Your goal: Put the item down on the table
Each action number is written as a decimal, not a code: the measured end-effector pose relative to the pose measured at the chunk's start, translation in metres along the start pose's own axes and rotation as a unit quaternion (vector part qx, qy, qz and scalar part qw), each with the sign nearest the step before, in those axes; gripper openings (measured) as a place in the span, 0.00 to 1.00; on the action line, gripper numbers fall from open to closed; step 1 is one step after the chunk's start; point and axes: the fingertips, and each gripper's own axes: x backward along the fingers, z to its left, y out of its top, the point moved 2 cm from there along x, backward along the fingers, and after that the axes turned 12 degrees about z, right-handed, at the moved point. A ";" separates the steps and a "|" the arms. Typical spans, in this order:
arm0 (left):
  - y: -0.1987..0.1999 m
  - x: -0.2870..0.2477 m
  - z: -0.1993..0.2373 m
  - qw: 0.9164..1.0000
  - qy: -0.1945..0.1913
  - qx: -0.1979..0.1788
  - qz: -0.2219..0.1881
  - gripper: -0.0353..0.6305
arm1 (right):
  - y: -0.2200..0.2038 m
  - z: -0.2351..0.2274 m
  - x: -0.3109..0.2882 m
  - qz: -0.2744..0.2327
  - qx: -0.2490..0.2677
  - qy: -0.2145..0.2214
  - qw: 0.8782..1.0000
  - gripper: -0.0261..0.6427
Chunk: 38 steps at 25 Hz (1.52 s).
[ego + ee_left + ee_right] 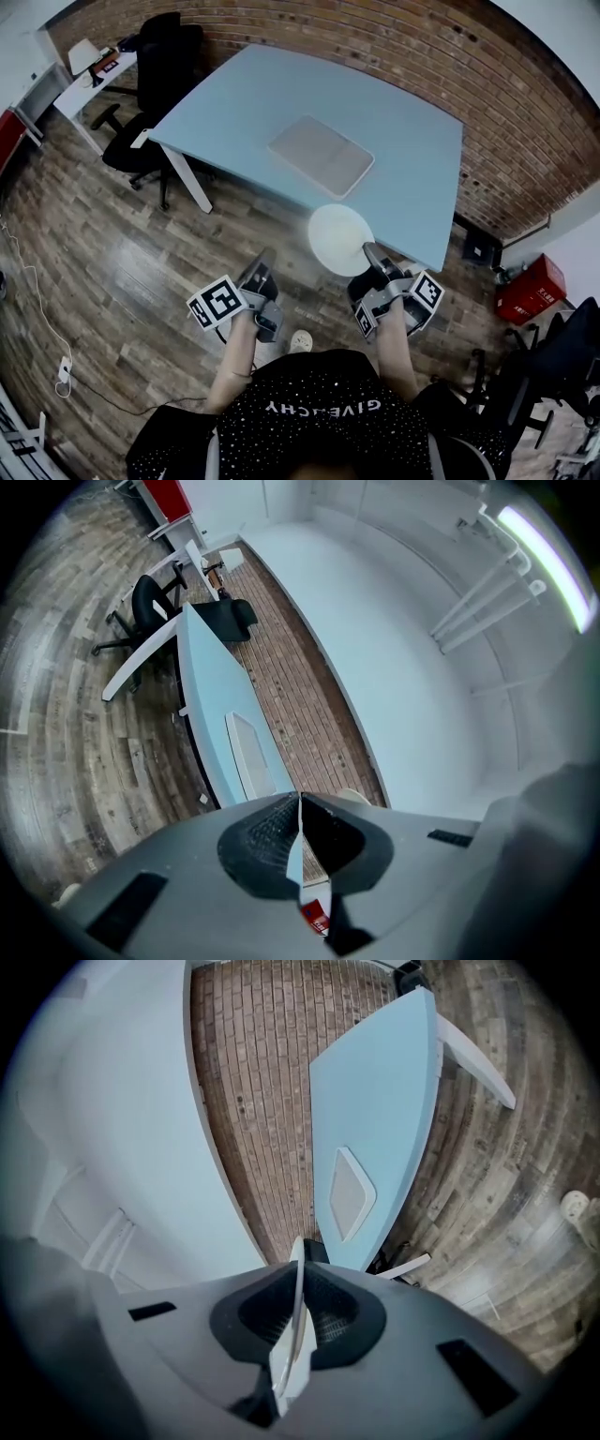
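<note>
In the head view a white plate [339, 239] is pinched by the right gripper [371, 253] over the table [412, 159] edge, the left gripper [262, 262] closed.

Head view looks steeply down; all three views share the table [412, 159].

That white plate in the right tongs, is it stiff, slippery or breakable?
Likely stiff: the white plate holds flat though the right tongs pinch only its rim. Probably slippery, since it looks smooth. Possibly breakable if ceramic; the material isn't clear.
</note>
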 end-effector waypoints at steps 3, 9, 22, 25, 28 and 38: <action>0.013 -0.022 -0.001 1.000 0.002 -0.001 -0.001 0.08 | 0.020 0.005 -0.012 -0.002 0.000 -0.003 1.000 0.08; 0.022 -0.050 0.005 1.000 0.011 0.007 0.018 0.08 | 0.041 0.001 -0.038 -0.001 -0.006 -0.016 1.000 0.08; 0.100 -0.134 0.032 0.999 0.003 0.009 0.034 0.08 | 0.112 -0.004 -0.110 -0.034 -0.017 -0.021 0.999 0.08; 0.141 -0.162 0.032 0.999 -0.004 -0.001 0.036 0.08 | 0.136 0.003 -0.141 -0.044 -0.008 -0.029 0.999 0.08; 0.177 -0.184 0.035 0.999 -0.009 -0.005 0.043 0.08 | 0.154 0.010 -0.177 -0.053 0.001 -0.035 0.998 0.08; 0.263 -0.236 0.070 0.999 -0.013 0.002 0.046 0.08 | 0.199 0.000 -0.276 -0.062 0.033 -0.078 0.994 0.08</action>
